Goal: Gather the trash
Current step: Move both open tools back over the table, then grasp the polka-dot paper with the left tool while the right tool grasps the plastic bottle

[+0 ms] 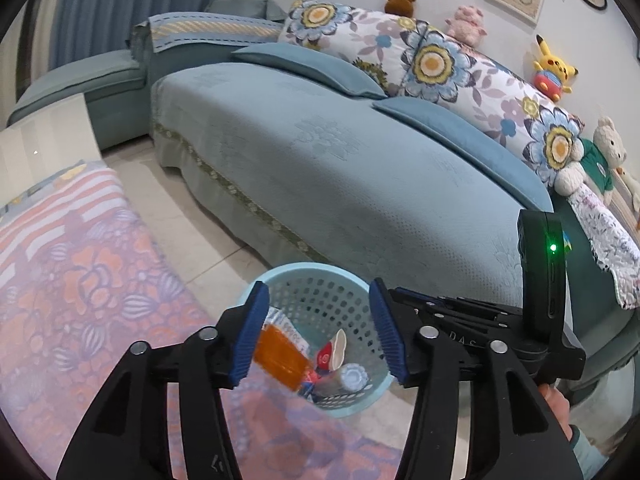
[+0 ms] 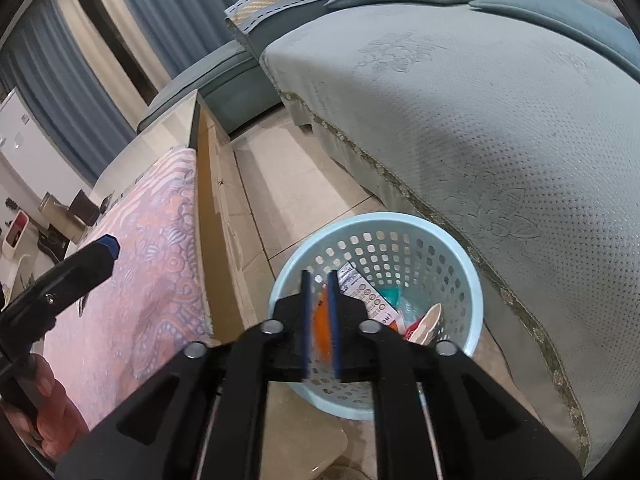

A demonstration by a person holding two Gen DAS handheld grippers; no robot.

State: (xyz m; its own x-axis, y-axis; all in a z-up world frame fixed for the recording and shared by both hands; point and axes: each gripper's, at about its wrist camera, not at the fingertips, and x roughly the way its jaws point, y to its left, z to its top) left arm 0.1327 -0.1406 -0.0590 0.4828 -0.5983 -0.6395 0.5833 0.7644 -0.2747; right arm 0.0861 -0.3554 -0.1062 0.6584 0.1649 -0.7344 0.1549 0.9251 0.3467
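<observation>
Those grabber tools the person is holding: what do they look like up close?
Each is a black plastic frame with two arms, joined by round silver rivets. The left gripper has ribbed blue pads on its fingers, and so has the right gripper. A black box with a green light sits on the right one. A teal cuff shows at one wrist.

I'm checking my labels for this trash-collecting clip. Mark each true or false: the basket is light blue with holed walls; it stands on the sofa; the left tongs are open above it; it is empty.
1. The basket is light blue with holed walls. True.
2. It stands on the sofa. False: it stands on the floor beside the sofa.
3. The left tongs are open above it. True.
4. It is empty. False: it holds an orange packet and other trash.
</observation>
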